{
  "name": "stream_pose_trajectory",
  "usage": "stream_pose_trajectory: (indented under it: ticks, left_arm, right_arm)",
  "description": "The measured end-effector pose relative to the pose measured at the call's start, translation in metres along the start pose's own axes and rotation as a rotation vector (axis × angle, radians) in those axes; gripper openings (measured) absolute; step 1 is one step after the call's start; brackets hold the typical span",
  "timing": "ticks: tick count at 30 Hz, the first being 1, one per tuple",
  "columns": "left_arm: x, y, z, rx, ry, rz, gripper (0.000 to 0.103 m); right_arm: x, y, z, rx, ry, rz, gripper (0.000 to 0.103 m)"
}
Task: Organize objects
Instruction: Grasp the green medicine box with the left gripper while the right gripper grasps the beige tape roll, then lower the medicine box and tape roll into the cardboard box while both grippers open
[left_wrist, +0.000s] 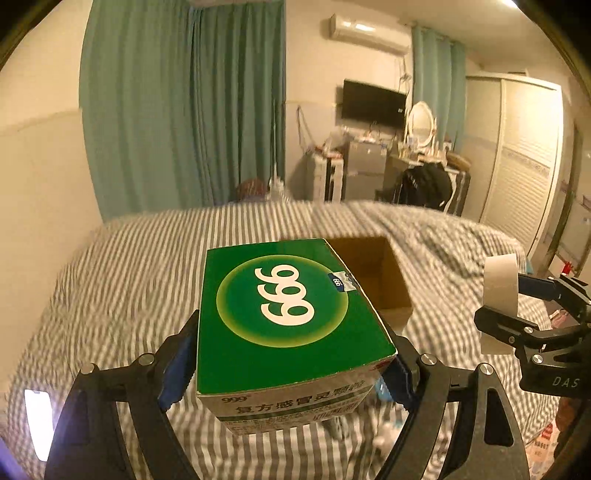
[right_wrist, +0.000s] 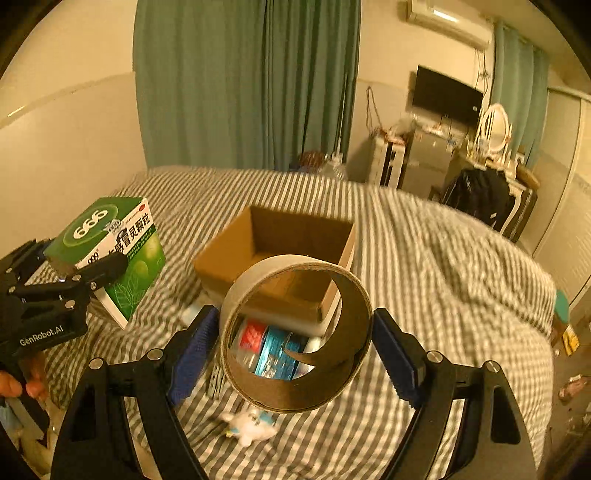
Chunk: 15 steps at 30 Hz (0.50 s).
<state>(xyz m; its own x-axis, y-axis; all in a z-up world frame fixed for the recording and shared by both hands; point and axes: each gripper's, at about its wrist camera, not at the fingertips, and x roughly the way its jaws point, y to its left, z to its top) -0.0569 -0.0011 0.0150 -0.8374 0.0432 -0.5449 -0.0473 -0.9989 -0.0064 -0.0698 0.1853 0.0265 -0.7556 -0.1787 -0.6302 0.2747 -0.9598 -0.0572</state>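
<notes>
My left gripper (left_wrist: 291, 365) is shut on a green medicine box (left_wrist: 288, 314) printed with "999", held in the air above the striped bed. Behind it lies an open cardboard box (left_wrist: 373, 273). In the right wrist view the same green medicine box (right_wrist: 110, 247) hangs at the left in the left gripper (right_wrist: 74, 273). My right gripper (right_wrist: 295, 350) is shut on a tape roll (right_wrist: 295, 332), held above the bed just in front of the cardboard box (right_wrist: 280, 251). The tape roll (left_wrist: 500, 295) and right gripper (left_wrist: 517, 306) also show at the right edge of the left wrist view.
Small packets and bottles (right_wrist: 273, 347) lie on the bed (right_wrist: 443, 277) near the cardboard box, and a small white toy (right_wrist: 251, 424) lies closer. A glowing phone (left_wrist: 38, 421) sits at the bed's left. Curtains, a dresser and a wardrobe stand beyond. A hand (right_wrist: 22, 380) shows at left.
</notes>
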Motion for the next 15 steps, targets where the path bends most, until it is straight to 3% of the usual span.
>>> stream_pose_trajectory:
  ticks: [7, 15]
  left_arm:
    - [0.028, -0.003, 0.046, 0.04, -0.036, -0.027, 0.086]
    - [0.114, -0.008, 0.069, 0.044, 0.025, -0.049, 0.086]
  right_arm:
    - [0.024, -0.012, 0.053, 0.018, -0.037, 0.022, 0.083]
    - [0.098, -0.035, 0.101, 0.073, -0.024, 0.048, 0.083]
